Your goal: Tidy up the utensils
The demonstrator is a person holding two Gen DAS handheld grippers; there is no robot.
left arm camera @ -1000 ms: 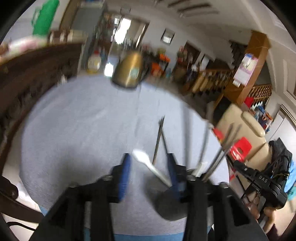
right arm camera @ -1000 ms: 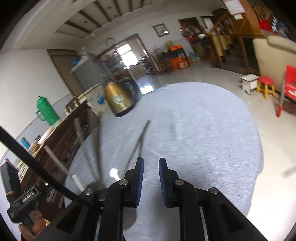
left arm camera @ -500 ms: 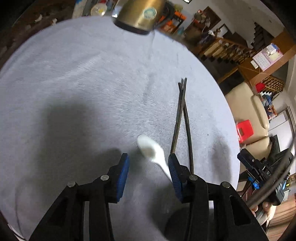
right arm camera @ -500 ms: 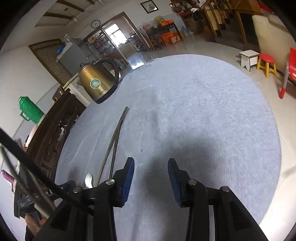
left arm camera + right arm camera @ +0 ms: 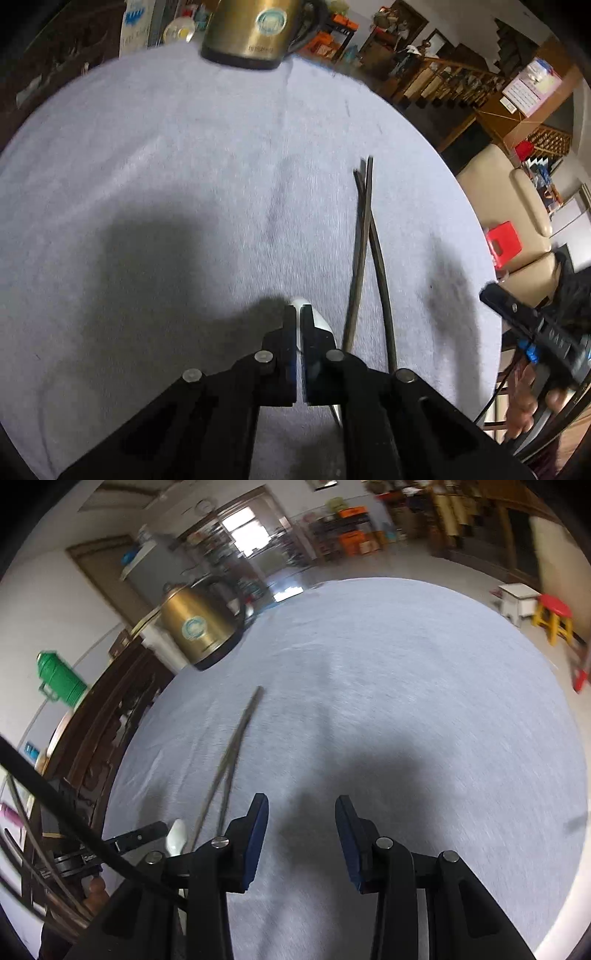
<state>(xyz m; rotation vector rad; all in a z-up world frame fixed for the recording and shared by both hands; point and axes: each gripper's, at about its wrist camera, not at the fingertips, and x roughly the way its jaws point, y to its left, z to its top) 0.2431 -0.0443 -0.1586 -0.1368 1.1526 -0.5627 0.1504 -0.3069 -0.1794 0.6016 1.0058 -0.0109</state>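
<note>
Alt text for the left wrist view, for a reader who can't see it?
The left gripper has its jaws shut on the white spoon lying on a round grey tablecloth. Two dark chopsticks lie crossed just right of it, and a gold kettle stands at the far edge.

Under us lies a pale blue-grey tablecloth (image 5: 184, 155), plain and faintly ribbed, with dark shadows by our fingers. The left gripper (image 5: 298, 321) is black with blue pads, and so is the right gripper (image 5: 301, 812). At the left tips we see a white spoon (image 5: 320, 322); just right of it, dark brown chopsticks (image 5: 364, 236). Far ahead stands a gold kettle (image 5: 251, 29) with a black base and a teal round emblem.
</note>
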